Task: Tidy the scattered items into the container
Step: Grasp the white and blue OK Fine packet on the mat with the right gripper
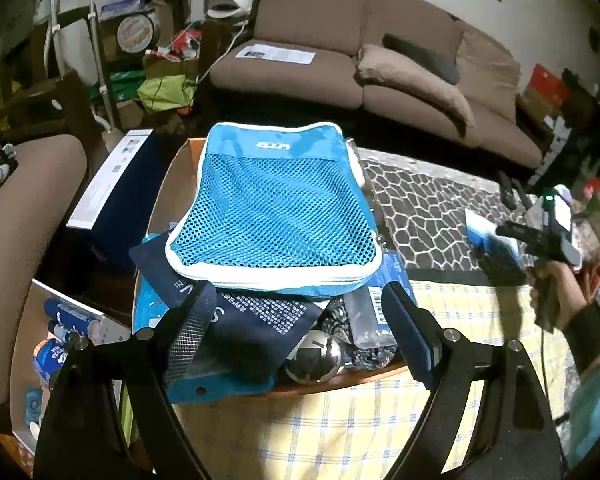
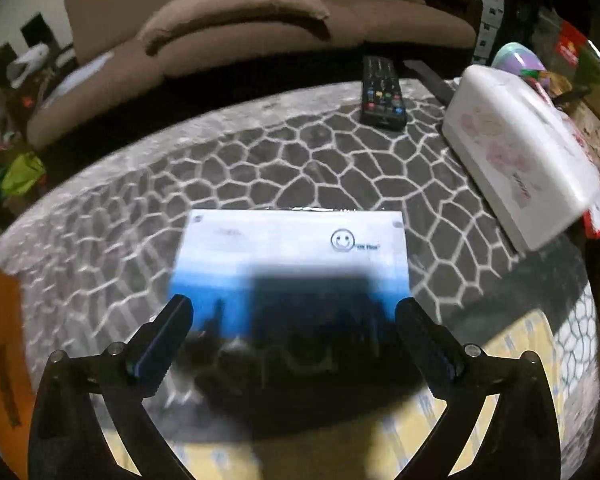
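Left wrist view
- Left gripper (image 1: 296, 312): jaws spread wide with nothing between them, hovering over the near edge of the pile.
- Container (image 1: 180, 184): a shallow orange-brown box, heaped full; only parts of its rim show.
- Mesh pouch (image 1: 276, 208): blue, zipped, lying flat on top of the heap; long axis runs near to far, logo end at the far side.
- Under it: a navy printed cloth (image 1: 256, 320) and a shiny metal ball (image 1: 314, 356) at the near rim.
- Right gripper (image 1: 496, 240): far right, over a blue-and-white card, in a person's hand (image 1: 548, 292).

Right wrist view
- Right gripper (image 2: 294, 316): jaws spread, gripping nothing.
- Card (image 2: 296, 252): 1 flat blue-and-white pack with a smiley mark, lying on the cobble-patterned mat (image 2: 300, 152), right of the container; long axis left to right, white end far, blue end near. The picture is blurred.
- Step, as I judge it: picking up this card. Flat things slip, so catch the near edge and close across the short side.
- Others nearby: remote (image 2: 382, 92), white box (image 2: 524, 152).
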